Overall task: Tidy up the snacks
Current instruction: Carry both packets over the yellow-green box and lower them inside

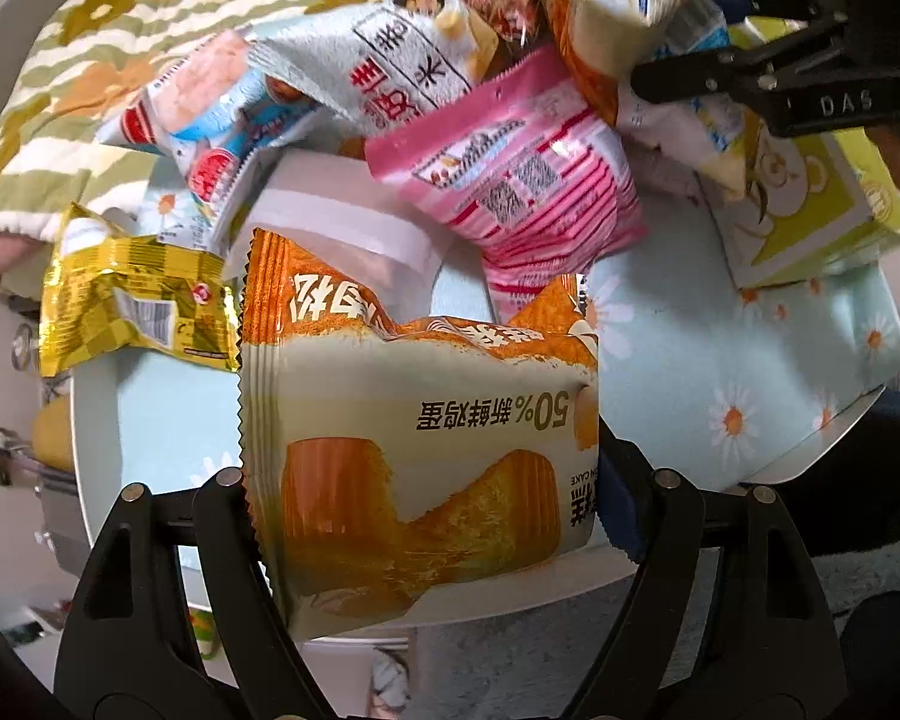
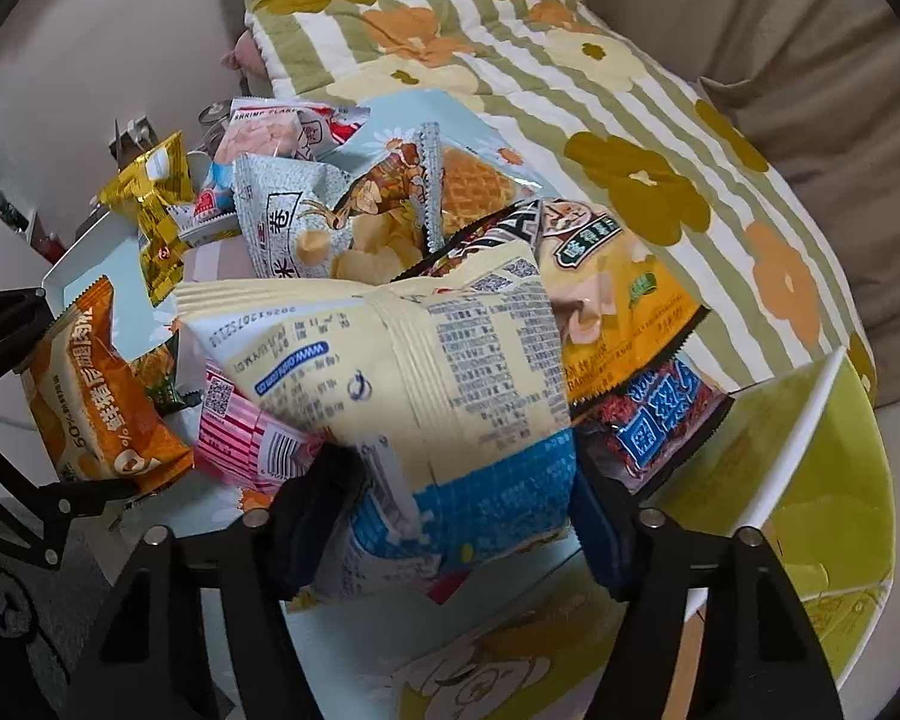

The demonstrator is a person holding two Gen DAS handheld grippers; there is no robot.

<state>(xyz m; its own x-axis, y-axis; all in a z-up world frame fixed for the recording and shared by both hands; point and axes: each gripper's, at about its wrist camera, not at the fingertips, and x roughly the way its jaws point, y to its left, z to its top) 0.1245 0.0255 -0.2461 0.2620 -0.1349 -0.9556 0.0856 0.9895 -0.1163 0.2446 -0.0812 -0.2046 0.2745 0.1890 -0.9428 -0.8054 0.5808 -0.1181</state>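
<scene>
left gripper (image 1: 426,516) squeezed the orange cake packet (image 1: 420,432), held up over the daisy tray (image 1: 720,360) | right gripper (image 2: 444,510) squeezed the cream and blue snack bag (image 2: 426,372) on top of the snack pile | pink packet (image 1: 510,180) lay in the pile between them

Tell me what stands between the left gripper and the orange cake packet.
Nothing does. The left gripper is already shut on the orange cake packet, with one finger at each side edge, and holds it above the tray.
</scene>
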